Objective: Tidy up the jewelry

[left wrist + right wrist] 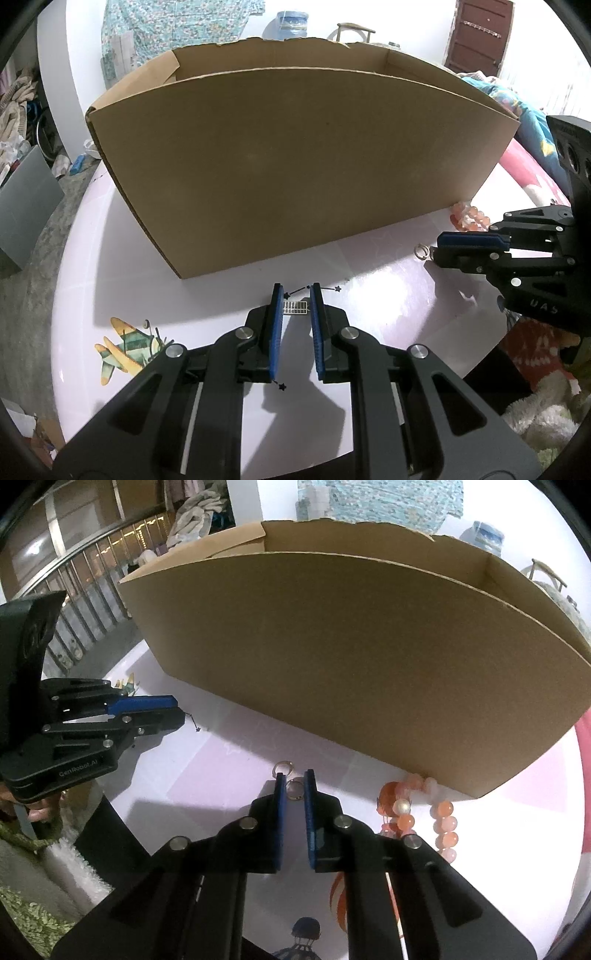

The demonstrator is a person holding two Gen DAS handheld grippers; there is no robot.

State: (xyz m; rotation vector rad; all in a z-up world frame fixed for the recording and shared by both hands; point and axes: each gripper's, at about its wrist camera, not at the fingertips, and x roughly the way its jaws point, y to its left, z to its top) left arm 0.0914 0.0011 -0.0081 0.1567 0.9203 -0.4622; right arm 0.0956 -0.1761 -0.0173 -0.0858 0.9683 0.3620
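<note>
A brown cardboard box (295, 166) stands open-topped on the table; it also shows in the right wrist view (369, 664). My left gripper (296, 295) is open low over the table, its fingers either side of a small silver rectangular charm (295, 307) on a dark star chain (325, 288). My right gripper (294, 779) is open, its fingers either side of a small silver ring (294, 789), with a second ring (283, 767) just beyond. The right gripper shows at the right in the left wrist view (439, 247), next to a ring (422, 252). A pink-orange bead bracelet (441, 823) lies by the box corner.
The table (110, 266) is pale pink with printed cartoon pictures, one an airplane (125, 345). The left gripper shows at the left in the right wrist view (177, 709). Bedding and a fluffy rug lie beyond the table's right edge, and clutter lies on the floor at left.
</note>
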